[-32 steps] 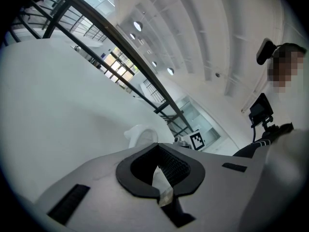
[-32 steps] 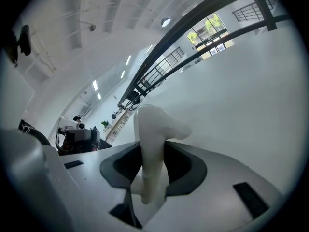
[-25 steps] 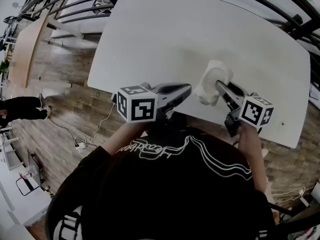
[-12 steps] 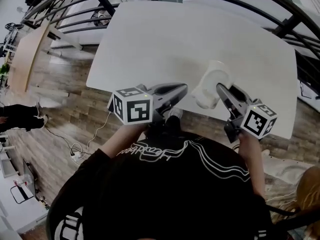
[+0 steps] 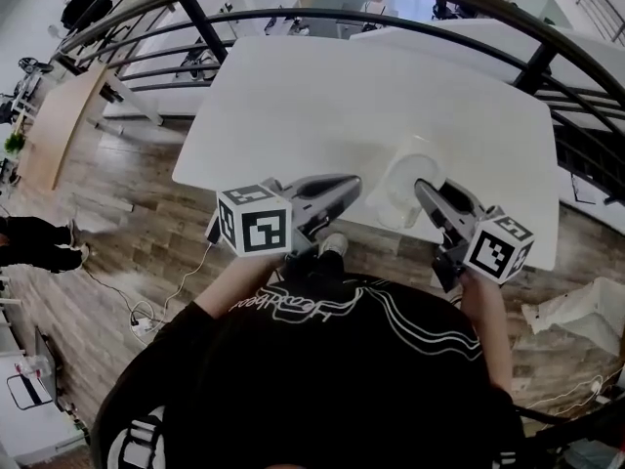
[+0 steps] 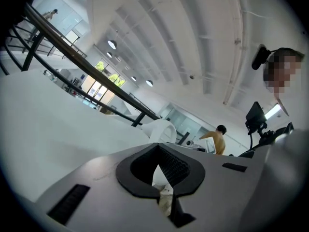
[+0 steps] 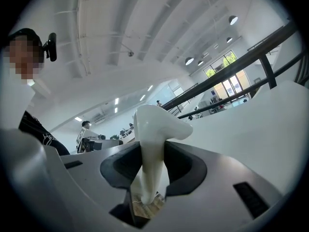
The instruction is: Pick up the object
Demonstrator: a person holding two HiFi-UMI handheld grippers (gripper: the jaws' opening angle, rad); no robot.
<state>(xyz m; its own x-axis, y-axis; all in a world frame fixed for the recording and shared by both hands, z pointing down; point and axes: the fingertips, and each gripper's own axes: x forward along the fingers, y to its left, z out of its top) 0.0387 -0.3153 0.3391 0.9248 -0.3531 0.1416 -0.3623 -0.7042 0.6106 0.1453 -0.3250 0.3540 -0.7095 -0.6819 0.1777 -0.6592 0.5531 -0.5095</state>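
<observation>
Shows the right claw (image 7: pixel 152 166) clamped on a glossy white object (image 7: pixel 153 124), with the jaws pressed against its narrow lower part and held fairly wide by it. Leaves the object's broader, curved top sticking up past the jaw tips. In the head view, places claw and object together over the near edge of the white table (image 5: pixel 332 96), toward the table's right end. Cannot tell from any view whether the object touches the tabletop.

Shows the left claw (image 6: pixel 159 170) narrow, its jaws drawn almost together with nothing between them. Sets it over the table's near edge as well, nearer the table's middle, apart from the object and pointing across the table.

Puts a marker cube behind each claw, just off the table's near edge: the left cube (image 5: pixel 254 220) and the right cube (image 5: pixel 498 245).

Fills the space below the table's near edge with the person's black shirt (image 5: pixel 342 360), marked with white wavy lines. Spreads a wooden floor (image 5: pixel 117 233) past the table's left side. Arches a dark railing (image 5: pixel 293 15) over the table's far side.
</observation>
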